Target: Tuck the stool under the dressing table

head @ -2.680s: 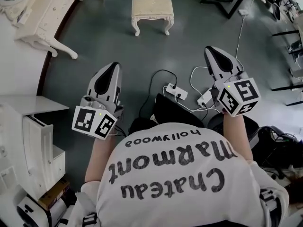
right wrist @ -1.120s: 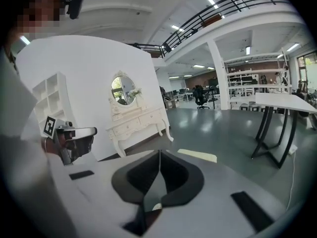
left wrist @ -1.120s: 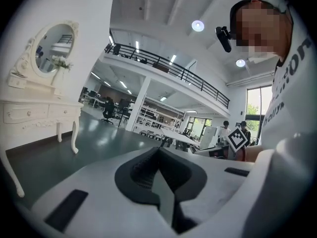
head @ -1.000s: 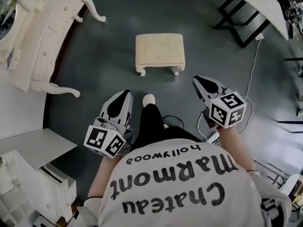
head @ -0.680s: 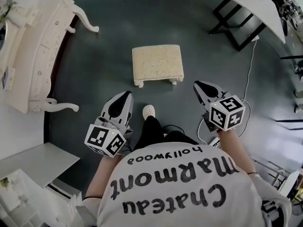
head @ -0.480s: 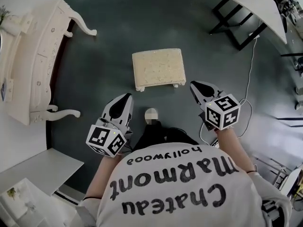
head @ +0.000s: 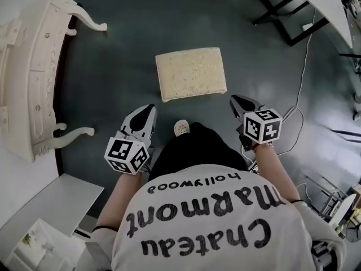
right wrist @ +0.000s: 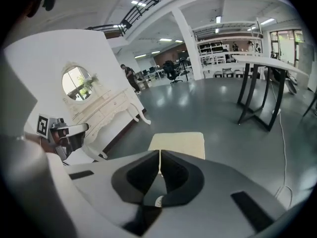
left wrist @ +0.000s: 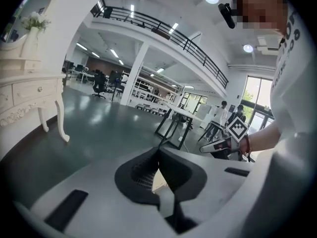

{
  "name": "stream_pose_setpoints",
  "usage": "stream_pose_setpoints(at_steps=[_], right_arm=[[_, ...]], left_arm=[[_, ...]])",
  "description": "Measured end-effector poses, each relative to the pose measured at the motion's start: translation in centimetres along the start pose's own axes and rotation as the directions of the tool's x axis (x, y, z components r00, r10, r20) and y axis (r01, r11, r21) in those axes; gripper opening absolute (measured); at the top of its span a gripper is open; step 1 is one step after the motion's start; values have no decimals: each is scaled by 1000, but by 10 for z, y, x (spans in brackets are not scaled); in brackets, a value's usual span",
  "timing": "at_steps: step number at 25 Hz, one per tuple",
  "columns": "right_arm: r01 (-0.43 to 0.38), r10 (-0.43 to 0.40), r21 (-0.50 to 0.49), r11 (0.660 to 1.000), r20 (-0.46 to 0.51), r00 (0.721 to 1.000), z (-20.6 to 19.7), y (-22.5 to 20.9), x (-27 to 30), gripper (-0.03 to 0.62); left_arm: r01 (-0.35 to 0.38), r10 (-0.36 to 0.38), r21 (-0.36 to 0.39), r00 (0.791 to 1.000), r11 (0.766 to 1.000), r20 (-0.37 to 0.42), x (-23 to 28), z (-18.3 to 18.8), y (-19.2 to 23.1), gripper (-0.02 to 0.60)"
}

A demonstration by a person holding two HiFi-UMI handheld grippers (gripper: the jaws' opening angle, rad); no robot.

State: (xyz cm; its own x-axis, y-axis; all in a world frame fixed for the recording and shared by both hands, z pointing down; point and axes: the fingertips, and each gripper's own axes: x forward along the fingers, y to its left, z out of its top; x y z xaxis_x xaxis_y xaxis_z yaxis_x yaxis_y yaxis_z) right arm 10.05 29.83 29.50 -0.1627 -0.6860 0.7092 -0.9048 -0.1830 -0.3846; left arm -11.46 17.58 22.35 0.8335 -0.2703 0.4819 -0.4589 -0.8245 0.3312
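The stool [head: 191, 74] is standing on the dark floor with its cream cushion facing up, out in the open. The dressing table [head: 34, 66] is sitting well apart from the stool, off its left side. The left gripper [head: 148, 109] is hovering near the stool's near-left corner, its jaws pressing together with nothing between them. The right gripper [head: 237, 101] is hanging just beside the stool's near-right corner, its jaws likewise meeting on nothing. Neither is touching the stool. The person's shoe [head: 181, 127] is resting near the stool's near edge, between the two grippers. A white cable [head: 302, 66] is trailing across the floor to the stool's right.
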Motion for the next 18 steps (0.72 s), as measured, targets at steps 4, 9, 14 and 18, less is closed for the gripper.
stream_pose_setpoints(at_steps=[4,9,14,18], right_arm=[[9,-5,51,999,-79,997,-30,-25,22,28],[-13,30,104,995,-162,986,-53,-56,60,28],[-10,54,173,985,-251,967,-70,-102,95,28],[14,49,187,982,-326,944,-82,-148,114,28]], left_arm=[[-5,2,-34,998,999,-70,24,-28,2,23],[-36,30,-40,989,999,-144,58,-53,8,23],[-105,88,-68,972,992,-216,91,-77,24,23],[-193,150,-107,936,975,-319,118,-105,44,23]])
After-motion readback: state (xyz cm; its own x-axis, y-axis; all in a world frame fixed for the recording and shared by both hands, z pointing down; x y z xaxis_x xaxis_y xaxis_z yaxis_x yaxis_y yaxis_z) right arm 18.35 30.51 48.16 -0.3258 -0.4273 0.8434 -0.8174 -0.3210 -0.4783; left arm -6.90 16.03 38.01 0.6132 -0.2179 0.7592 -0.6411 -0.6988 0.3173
